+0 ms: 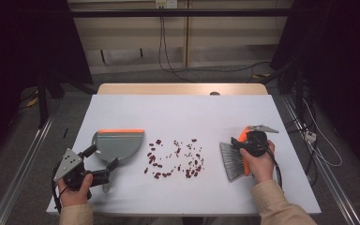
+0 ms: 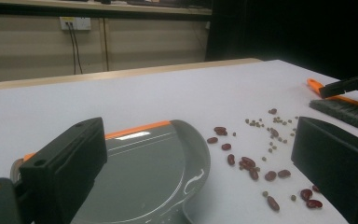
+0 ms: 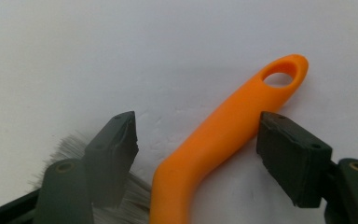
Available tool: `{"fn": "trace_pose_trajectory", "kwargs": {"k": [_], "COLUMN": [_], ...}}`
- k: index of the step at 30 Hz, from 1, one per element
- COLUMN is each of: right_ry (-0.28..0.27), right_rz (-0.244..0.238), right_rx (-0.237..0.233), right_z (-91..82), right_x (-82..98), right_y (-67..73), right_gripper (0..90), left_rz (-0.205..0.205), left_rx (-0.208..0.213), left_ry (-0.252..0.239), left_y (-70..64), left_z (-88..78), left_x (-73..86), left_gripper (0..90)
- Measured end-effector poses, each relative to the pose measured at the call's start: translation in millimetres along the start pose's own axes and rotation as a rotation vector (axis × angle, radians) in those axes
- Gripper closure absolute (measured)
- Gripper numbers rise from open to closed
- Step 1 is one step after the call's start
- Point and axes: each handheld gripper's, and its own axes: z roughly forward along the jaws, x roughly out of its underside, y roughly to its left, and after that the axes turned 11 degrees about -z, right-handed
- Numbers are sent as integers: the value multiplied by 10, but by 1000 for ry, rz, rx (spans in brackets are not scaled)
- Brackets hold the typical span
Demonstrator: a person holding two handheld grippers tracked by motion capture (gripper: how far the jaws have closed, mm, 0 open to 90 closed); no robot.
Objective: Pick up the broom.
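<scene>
Brush (image 1: 234,160) lies flat — bristles toward the beans (image 1: 176,159); right claw (image 3: 198,154) straddles its handle, not clenched.

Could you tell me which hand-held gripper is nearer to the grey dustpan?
The left. The left hand-held gripper sits at the near edge of the dustpan, jaws open. The right hand-held gripper is across the scattered beans, open jaws straddling the brush's orange handle.

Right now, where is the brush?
In the high view the brush lies on the table's right side, just right of the scattered beans, its orange handle between the right gripper's jaws.
</scene>
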Motion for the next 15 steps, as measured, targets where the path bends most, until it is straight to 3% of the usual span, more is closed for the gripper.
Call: {"fn": "trace_pose_trajectory", "kwargs": {"k": [5, 8, 11, 15], "right_ry": [30, 52, 81, 84], "right_rz": [-6, -39, -109, -105], "right_rx": [0, 6, 14, 3], "right_z": [39, 38, 43, 29], "right_x": [-19, -40, -47, -48], "right_y": [-17, -5, 36, 35], "right_gripper": [334, 365, 387, 429], "left_rz": [2, 0, 1, -8], "left_rx": [-1, 0, 0, 7], "left_ry": [2, 3, 2, -6], "left_y": [3, 2, -3, -19], "left_z": [-4, -2, 13, 54], "left_x": [3, 4, -6, -18], "left_gripper": [32, 32, 32, 32]}}
